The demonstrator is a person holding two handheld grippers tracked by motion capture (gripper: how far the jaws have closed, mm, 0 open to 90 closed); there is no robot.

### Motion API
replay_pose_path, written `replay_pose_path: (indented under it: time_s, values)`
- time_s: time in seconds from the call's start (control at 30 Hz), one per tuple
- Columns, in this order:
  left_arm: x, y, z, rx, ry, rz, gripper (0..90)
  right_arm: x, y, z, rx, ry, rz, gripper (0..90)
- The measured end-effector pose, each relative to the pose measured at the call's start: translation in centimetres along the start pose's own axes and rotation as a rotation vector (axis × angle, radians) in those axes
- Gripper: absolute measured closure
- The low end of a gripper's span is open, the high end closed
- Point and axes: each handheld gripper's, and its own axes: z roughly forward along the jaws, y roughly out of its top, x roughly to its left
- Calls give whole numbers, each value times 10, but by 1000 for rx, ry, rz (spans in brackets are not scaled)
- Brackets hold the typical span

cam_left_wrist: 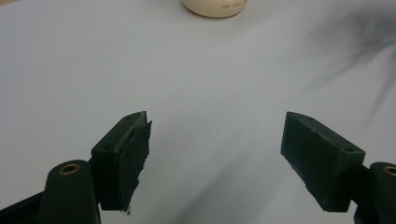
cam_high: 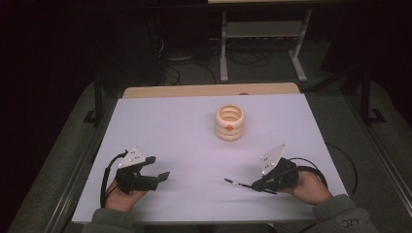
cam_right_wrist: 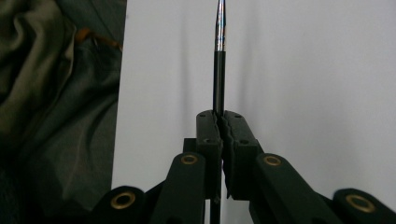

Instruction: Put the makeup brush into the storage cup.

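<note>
Progress looks about halfway: your left hand-held gripper (cam_high: 156, 167) rests near the counter's (cam_high: 170, 131) near-left corner, jaws apart and holding nothing — while your right hand-held gripper (cam_high: 253, 186), near the near-right corner, is clamped on a thin dark pen-like stick (cam_high: 236, 183) pointing left just above the surface. What's left, I'd judge, is carrying it to the cream ribbed holder (cam_high: 229, 122) toward the far edge — nothing lies between.
</note>
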Motion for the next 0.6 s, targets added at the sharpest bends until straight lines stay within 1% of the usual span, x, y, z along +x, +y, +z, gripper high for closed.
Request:
replay_pose_path:
  time_s: [0.03, 0.1, 0.13, 0.17, 0.23, 0.3, 0.4, 0.43, 0.47, 0.5, 0.53, 0.6]
  values:
    - [-1, 1, 0, -3, -7, -1, 232, 0, 1, 0, -16, 1, 2, 850]
    - [-3, 2, 1, -8, -17, 11, 233, 0, 1, 2, -46, 9, 11, 850]
    - [-4, 3, 1, -9, -24, 7, 234, 1, 2, 3, -57, 7, 16, 850]
    - [-5, 4, 1, -9, -29, 13, 235, 1, 2, 4, -67, 3, 16, 850]
    - [-8, 5, 2, -11, -40, 26, 242, 2, 3, 7, -88, 9, 25, 850]
    - [-11, 6, 3, -9, -52, 32, 244, 3, 5, 8, -113, 3, 28, 850]
    - [-16, 8, 5, -9, -76, 32, 254, 4, 7, 10, -173, 6, 44, 850]
    - [-18, 9, 6, -10, -83, 31, 257, 5, 8, 11, -189, 11, 56, 850]
    - [-20, 10, 7, -9, -91, 36, 258, 5, 9, 12, -200, 14, 63, 850]
    - [-21, 11, 8, -10, -101, 43, 259, 6, 10, 14, -205, 7, 57, 850]
    - [-23, 12, 9, -4, -112, 52, 264, 7, 12, 15, -214, 11, 67, 850]
    - [-29, 14, 12, -8, -135, 59, 272, 8, 14, 18, -235, 13, 70, 850]
